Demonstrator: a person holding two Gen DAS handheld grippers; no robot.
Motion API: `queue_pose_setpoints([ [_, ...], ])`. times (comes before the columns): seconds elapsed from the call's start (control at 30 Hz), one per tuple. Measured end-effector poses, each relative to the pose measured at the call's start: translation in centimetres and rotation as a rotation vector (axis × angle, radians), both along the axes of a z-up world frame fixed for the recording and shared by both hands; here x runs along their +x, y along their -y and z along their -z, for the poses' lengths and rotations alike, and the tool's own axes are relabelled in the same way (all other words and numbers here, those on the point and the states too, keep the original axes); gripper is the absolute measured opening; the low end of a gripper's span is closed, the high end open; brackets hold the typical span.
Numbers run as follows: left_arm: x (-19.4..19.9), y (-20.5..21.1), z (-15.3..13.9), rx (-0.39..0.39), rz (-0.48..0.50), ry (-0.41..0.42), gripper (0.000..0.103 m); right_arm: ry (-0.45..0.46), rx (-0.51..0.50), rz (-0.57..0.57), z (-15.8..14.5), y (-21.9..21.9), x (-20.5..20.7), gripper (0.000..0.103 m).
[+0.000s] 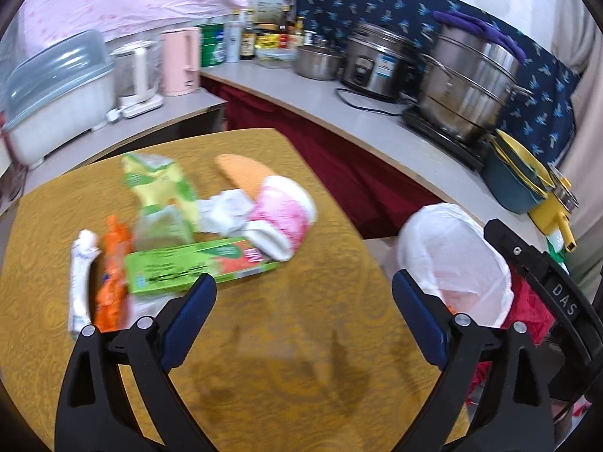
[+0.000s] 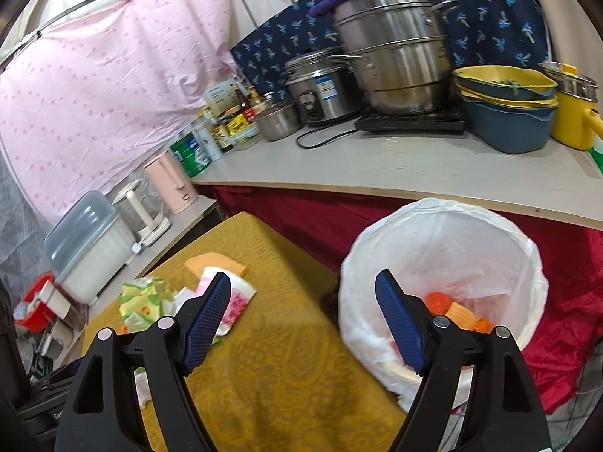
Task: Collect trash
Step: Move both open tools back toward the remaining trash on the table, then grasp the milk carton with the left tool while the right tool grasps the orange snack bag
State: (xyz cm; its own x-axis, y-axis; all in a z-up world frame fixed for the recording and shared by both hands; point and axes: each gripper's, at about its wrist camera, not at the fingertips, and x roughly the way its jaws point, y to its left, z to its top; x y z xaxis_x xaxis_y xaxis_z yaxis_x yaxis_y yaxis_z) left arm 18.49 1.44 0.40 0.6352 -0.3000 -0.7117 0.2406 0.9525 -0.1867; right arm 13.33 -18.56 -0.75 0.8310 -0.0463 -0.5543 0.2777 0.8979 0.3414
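Both grippers are empty right now, jaws spread wide on each. The left gripper (image 1: pixel 303 290) hangs over the yellow bench (image 1: pixel 286 339), just short of the trash pile. The nearest piece is a green box (image 1: pixel 196 265) lying flat, almost touching the tip of its left finger. Left of the box there's an orange wrapper (image 1: pixel 113 278) and a white tube (image 1: pixel 81 278), side by side. Behind it sit a yellow-green bag (image 1: pixel 162 188), some crumpled white paper (image 1: pixel 222 211) and a pink floral cup (image 1: pixel 282 214) on its side, with an orange sponge (image 1: pixel 241 173) at the back touching the cup.

The right gripper (image 2: pixel 303 293) is over the bench edge, its right finger in front of the bin (image 2: pixel 444 233). The bin has a white liner and stands on the floor just beside the bench, with a few orange scraps (image 2: pixel 448 307) at the bottom. In the right wrist view the cup (image 2: pixel 235 297) peeks out behind the left finger.

Counter (image 2: pixel 414 158) behind is loaded with pots (image 2: pixel 399 49).
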Motion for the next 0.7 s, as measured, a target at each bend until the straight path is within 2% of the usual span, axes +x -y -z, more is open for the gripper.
queue_pose_setpoints([
  [0.4,-0.6,-9.7,1.9,0.016,-0.163,-0.044,0.09,-0.03,-0.018,-0.146,0.7,-8.3,1.6,0.076],
  [0.7,-0.4,-16.4,4.8,0.024,-0.272,-0.113,0.09,-0.065,-0.026,-0.23,1.8,-13.1,2.9,0.076],
])
